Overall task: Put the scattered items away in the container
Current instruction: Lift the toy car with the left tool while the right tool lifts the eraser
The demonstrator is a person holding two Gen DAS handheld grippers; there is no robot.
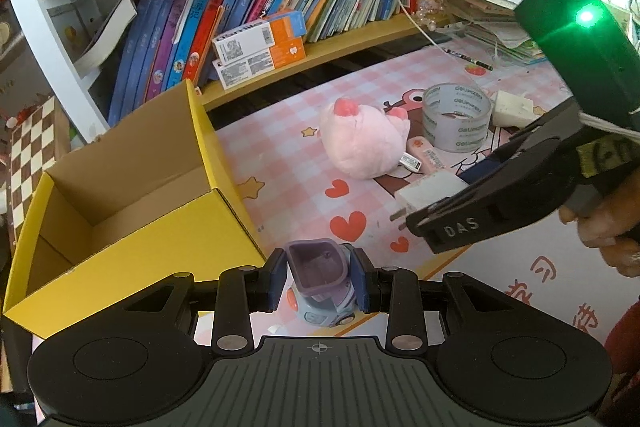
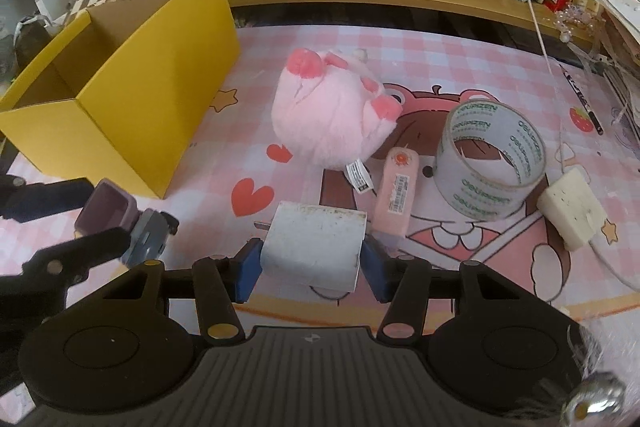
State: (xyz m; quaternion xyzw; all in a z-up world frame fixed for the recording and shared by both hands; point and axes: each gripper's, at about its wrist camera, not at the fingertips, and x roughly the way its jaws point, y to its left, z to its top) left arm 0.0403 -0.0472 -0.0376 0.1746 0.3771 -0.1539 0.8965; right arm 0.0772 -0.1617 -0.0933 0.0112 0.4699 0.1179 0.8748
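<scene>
Nearest, the left gripper (image 1: 319,281) clamps the toy truck (image 1: 320,287) just beside the yellow box (image 1: 160,227); the right gripper (image 2: 312,265) grips the white charger (image 2: 316,247). Both look mid-carry; next, each needs releasing inside the box. Beyond lie the plush pig (image 2: 328,115) and tape roll (image 2: 494,163).

Open-topped yellow box (image 1: 132,203), interior unobstructed

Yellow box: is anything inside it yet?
No. In the left wrist view the yellow box shows only bare cardboard inside, while the toy truck sits between the left gripper fingers outside it.
</scene>
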